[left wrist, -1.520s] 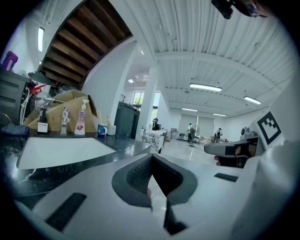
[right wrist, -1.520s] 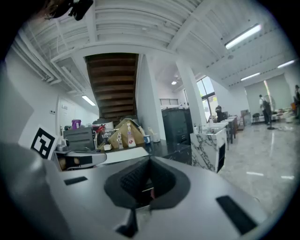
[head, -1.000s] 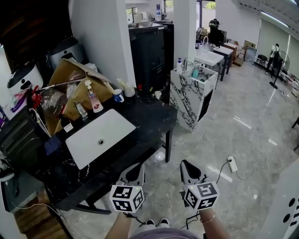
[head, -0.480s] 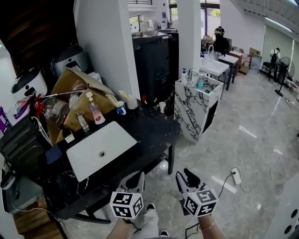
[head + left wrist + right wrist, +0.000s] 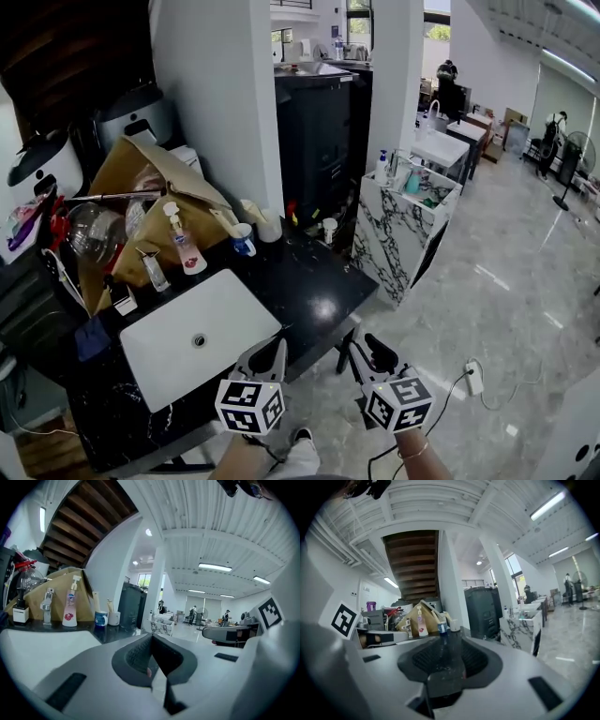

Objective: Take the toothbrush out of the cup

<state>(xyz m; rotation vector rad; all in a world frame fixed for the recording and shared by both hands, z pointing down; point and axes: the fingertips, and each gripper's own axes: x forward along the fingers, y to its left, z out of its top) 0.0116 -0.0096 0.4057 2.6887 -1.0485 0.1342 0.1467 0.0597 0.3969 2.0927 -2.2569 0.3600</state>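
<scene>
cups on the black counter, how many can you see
2 for certain: a blue-and-white cup behind the white sink basin, and a plain white cup just right of it by the pillar. A small white vessel further right may be a third.

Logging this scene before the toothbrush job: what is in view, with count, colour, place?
counter: one, black, left half.
sink: one, white, set in counter.
blue cup: one, blue-white, back of counter.
toothbrush: one, pale, leaning out of blue cup.
white cup: one, white, beside blue cup.
pump bottle: one, pinkish, behind sink.
paper bag: one, brown, back left.
marble cabinet: one, white-veined, right of counter.
left gripper: one, grey, bottom centre, shut.
right gripper: one, grey, beside it, jaws just been opening, nothing between them.
</scene>
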